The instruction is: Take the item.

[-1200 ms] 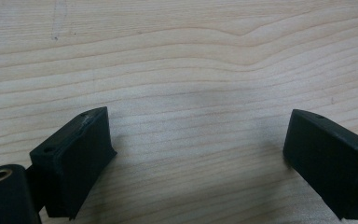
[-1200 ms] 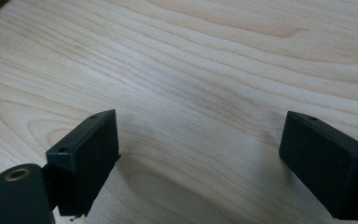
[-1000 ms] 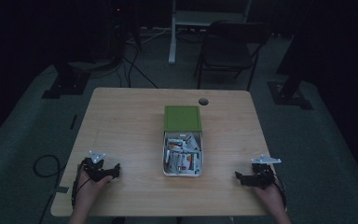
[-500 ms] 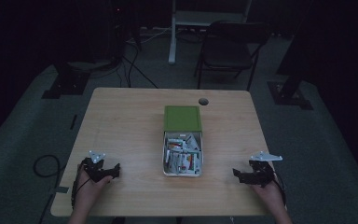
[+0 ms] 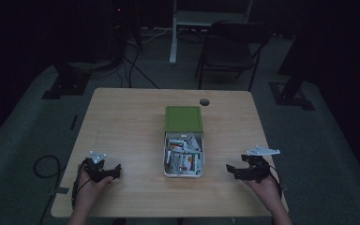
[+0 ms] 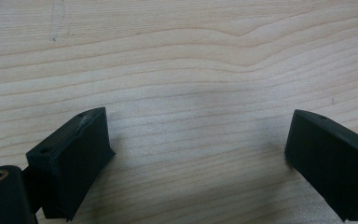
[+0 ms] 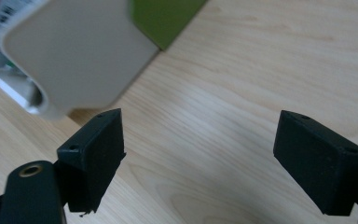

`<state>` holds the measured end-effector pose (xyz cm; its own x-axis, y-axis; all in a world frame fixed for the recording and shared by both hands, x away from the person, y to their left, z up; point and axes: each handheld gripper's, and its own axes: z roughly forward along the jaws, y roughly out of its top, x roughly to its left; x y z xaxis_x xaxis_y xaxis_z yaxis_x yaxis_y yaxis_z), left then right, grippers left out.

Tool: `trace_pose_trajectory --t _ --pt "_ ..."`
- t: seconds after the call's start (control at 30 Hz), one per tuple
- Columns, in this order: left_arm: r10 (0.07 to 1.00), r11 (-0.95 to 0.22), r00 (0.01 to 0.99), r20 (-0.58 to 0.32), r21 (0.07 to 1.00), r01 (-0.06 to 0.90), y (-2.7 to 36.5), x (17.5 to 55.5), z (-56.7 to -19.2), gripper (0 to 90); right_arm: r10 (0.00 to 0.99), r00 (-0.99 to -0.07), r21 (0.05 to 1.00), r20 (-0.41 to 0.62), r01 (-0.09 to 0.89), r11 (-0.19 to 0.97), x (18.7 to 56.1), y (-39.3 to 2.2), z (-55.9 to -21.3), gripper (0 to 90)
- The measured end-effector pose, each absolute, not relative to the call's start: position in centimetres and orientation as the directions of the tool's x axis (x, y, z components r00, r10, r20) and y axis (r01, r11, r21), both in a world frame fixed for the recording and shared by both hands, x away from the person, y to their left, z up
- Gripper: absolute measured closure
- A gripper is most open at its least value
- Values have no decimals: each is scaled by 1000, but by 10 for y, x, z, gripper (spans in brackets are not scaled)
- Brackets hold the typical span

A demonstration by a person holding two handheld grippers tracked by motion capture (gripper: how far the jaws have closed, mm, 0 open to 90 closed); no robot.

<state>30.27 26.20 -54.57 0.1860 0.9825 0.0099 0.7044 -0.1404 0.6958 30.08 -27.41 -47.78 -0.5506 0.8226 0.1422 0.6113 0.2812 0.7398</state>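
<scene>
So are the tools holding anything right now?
No. The left tool and the right tool both stand open with bare table between their jaws. The box sits untouched between them.

Hand-held gripper (image 6: 198, 158) jaws wide apart (nothing between) over wooden table (image 6: 191, 60).

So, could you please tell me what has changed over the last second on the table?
The right tongs have slid a little leftward over the table toward the open box, jaws wide apart and empty. Nothing was grasped or released. The left tongs stayed put, open, and the box with its green lid did not move.
</scene>
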Motion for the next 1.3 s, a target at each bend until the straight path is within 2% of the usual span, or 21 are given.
trace_pose_trajectory --t 0.5,0.57,0.8,0.97,1.23,1.3 --pt "982 -142 187 11 695 705 262 303 -546 69 753 -644 765 136 552 333 302 -245 -448 160" --pt "982 -143 187 12 695 705 262 303 -546 69 742 -656 772 137 540 335 302 -240 -445 188" --pt "982 -142 187 12 695 705 262 303 -546 69 704 -695 786 143 513 346 301 -223 -436 189" --pt "982 -142 187 11 696 704 262 303 -546 69 688 -715 796 122 484 362 302 -209 -429 221" --pt "982 -142 187 11 696 704 262 303 -546 69 635 -757 808 152 465 361 301 -186 -424 228" --pt "982 -142 187 11 696 704 262 303 -546 69 624 -767 811 148 456 368 301 -181 -424 280"
